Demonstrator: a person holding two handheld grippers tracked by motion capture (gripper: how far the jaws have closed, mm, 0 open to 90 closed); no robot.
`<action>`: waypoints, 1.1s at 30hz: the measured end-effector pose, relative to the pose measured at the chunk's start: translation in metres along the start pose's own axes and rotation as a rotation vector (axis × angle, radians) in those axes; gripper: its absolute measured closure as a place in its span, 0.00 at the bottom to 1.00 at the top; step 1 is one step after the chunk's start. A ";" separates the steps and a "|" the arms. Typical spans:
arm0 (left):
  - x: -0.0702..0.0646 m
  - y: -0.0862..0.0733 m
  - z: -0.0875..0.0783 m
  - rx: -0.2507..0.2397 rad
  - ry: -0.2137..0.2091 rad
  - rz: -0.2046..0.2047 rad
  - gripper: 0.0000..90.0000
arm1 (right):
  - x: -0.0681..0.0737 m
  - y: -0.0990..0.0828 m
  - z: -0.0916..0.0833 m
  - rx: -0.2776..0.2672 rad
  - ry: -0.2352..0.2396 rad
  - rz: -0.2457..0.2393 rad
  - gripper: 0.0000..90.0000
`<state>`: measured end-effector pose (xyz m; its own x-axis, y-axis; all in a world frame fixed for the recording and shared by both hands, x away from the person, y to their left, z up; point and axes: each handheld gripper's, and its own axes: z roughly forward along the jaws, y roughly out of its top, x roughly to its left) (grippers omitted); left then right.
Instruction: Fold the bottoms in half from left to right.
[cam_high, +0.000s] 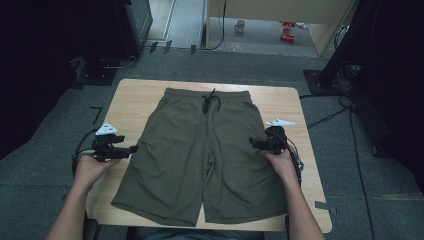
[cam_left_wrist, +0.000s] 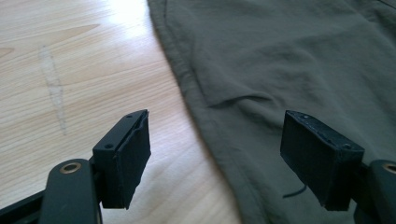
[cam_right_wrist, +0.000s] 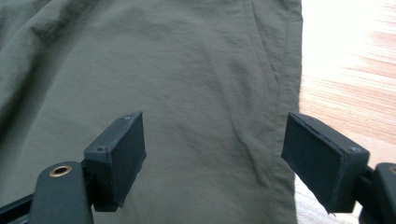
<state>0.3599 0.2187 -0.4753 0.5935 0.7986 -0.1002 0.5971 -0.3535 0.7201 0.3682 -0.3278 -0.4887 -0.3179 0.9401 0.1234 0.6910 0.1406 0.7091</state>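
Olive drawstring shorts (cam_high: 205, 155) spread flat on wooden table (cam_high: 135, 97), waistband at far edge, not yet folded. Left gripper (cam_high: 133, 148) and right gripper (cam_high: 251, 142) at side seams, jaws wide apart, holding nothing.

Plain olive-green fabric shorts (cam_high: 205, 155), no pattern, black drawstring (cam_high: 209, 101) at 12 o'clock. Light wooden table (cam_high: 135, 100) with pale grain streaks. Black left gripper (cam_high: 134, 148) at 9 o'clock, black right gripper (cam_high: 251, 142) at 3, each with a white-grey plate.
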 end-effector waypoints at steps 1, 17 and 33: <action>-0.003 0.000 -0.001 -0.003 -0.005 0.008 0.27 | 0.001 0.000 0.000 0.002 0.000 -0.001 0.23; -0.026 -0.026 -0.018 0.011 -0.056 0.077 0.29 | 0.012 -0.001 0.005 0.012 0.014 -0.035 0.23; -0.044 -0.052 -0.023 0.021 -0.107 0.156 0.29 | 0.016 0.002 0.006 -0.009 0.005 -0.043 0.22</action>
<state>0.2904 0.2134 -0.4920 0.7330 0.6774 -0.0620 0.5039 -0.4795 0.7184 0.3685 -0.3104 -0.4895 -0.3500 0.9318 0.0961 0.6710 0.1778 0.7198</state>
